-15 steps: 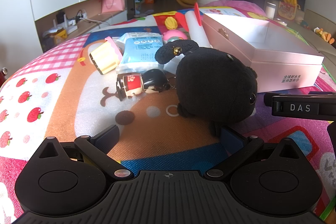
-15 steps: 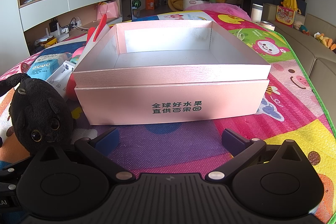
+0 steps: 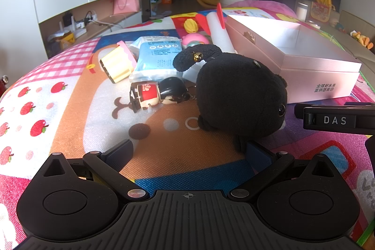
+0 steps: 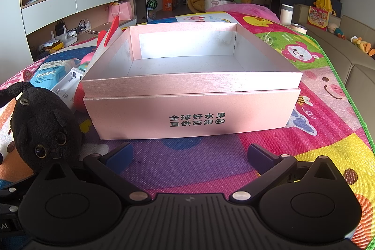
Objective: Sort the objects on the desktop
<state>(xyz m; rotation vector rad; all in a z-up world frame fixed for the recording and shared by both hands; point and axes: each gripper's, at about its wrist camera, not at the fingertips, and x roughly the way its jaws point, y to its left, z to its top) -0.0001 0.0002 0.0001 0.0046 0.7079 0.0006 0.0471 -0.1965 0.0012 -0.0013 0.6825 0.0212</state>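
Two grippers hang above a bright play mat point(image 3: 70, 109), both tilted down toward it. The left gripper point(image 3: 189, 154) has its fingers wide apart with nothing between them but mat. Just ahead of its right finger point(image 3: 260, 154) sits a black plush point(image 3: 239, 95), touching or nearly touching that fingertip; I cannot tell which. Ahead of the left finger point(image 3: 119, 151) and farther off lies a small doll point(image 3: 157, 93) on its side, just beside the plush. Beyond the doll are a blue packet point(image 3: 157, 57) and a yellow cup point(image 3: 116, 65), side by side. A pink ball point(image 3: 195, 39) and a white roll point(image 3: 219, 34) lie farther still, next to the box.

The right gripper point(image 4: 189, 154) also stands fully open and holds nothing. Straight ahead of both its fingers is an open pink box point(image 4: 192, 109), its inside bare, near the fingertips but apart from them. The plush shows again left of this gripper's left finger point(image 4: 120, 152), close beside it.
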